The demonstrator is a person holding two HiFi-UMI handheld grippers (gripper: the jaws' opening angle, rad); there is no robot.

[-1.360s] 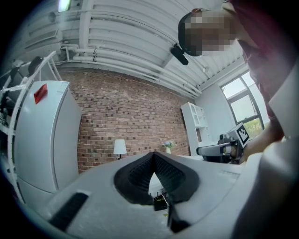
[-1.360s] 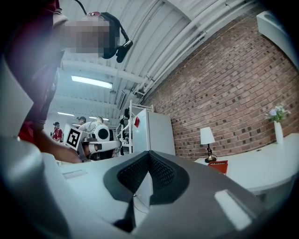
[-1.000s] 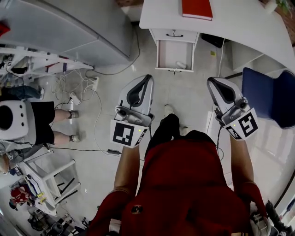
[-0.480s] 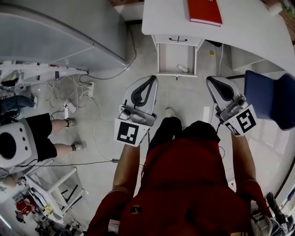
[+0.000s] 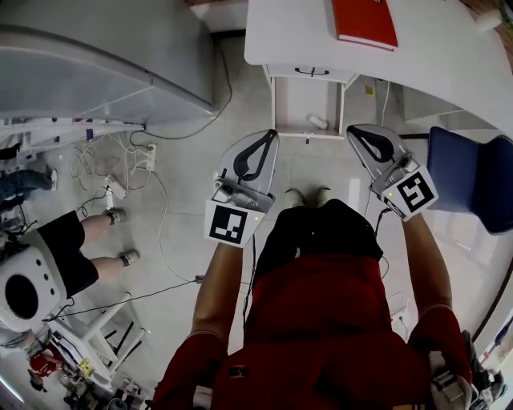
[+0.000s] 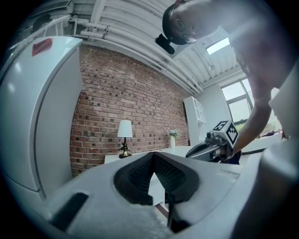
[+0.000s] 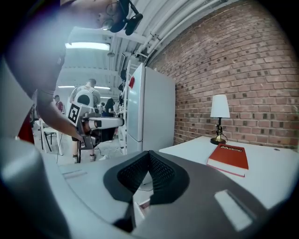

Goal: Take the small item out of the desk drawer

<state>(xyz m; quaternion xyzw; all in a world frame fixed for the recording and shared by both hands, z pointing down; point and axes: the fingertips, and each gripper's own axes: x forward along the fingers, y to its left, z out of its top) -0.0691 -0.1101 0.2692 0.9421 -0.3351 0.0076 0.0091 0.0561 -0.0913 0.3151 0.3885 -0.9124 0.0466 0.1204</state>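
Observation:
The white desk [image 5: 449, 48] stands ahead with its drawer [image 5: 279, 104] pulled open. A small white item [image 5: 318, 122] lies at the drawer's front right. My left gripper [image 5: 271, 134] hangs just short of the drawer's front left corner, jaws shut and empty. My right gripper [image 5: 353, 130] is held just right of the drawer front, jaws also shut with nothing in them. In the left gripper view the pads [image 6: 163, 170] meet at their tips. The right gripper view shows its pads [image 7: 159, 173] closed as well, with the desk top beyond them.
A red book [image 5: 365, 20] lies on the desk, and a lamp [image 7: 219, 116] stands near the brick wall. A large grey appliance [image 5: 96, 72] is left of the desk, a blue chair [image 5: 473, 172] to the right. Cables [image 5: 120, 168] and another person's legs [image 5: 96, 240] are on the floor at left.
The person has stepped nearer the desk. Both grippers have moved forward toward the drawer front; the right one has shifted left. Both stayed shut.

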